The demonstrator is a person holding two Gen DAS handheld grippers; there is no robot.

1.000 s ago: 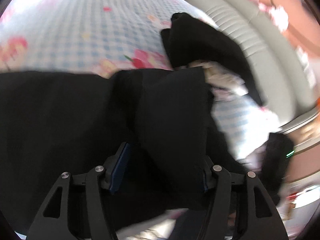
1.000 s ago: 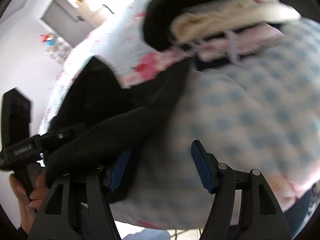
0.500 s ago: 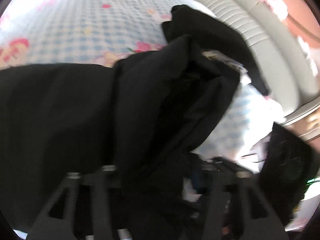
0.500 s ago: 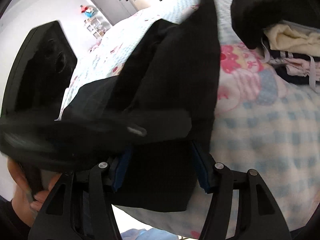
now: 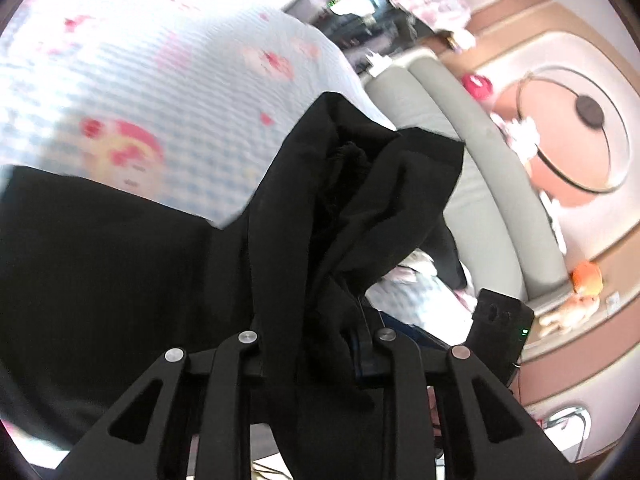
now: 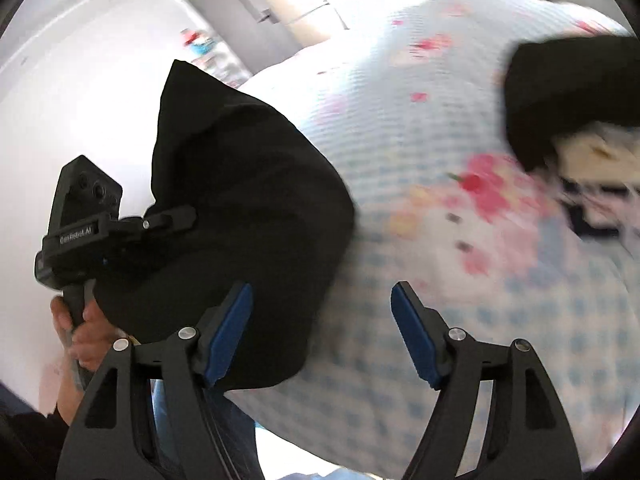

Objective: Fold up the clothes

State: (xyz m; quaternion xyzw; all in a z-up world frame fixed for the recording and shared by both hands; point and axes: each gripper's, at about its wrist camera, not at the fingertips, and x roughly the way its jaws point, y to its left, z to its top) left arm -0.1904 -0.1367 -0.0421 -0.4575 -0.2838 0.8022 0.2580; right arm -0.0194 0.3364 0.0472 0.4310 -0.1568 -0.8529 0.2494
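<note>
The black garment (image 5: 352, 216) is pinched and lifted off the bed (image 5: 168, 92) by the closing left gripper (image 5: 316, 344); the right gripper (image 6: 320, 332) is being spread, empty, over the bed's near edge.

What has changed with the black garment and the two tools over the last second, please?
The left tool has closed on a bunched fold of the black garment and lifted it off the checked bedspread. The right tool, which straddled that cloth half a second ago, has let go; its jaws are opening with nothing between them. The clothes pile stays put.
</note>
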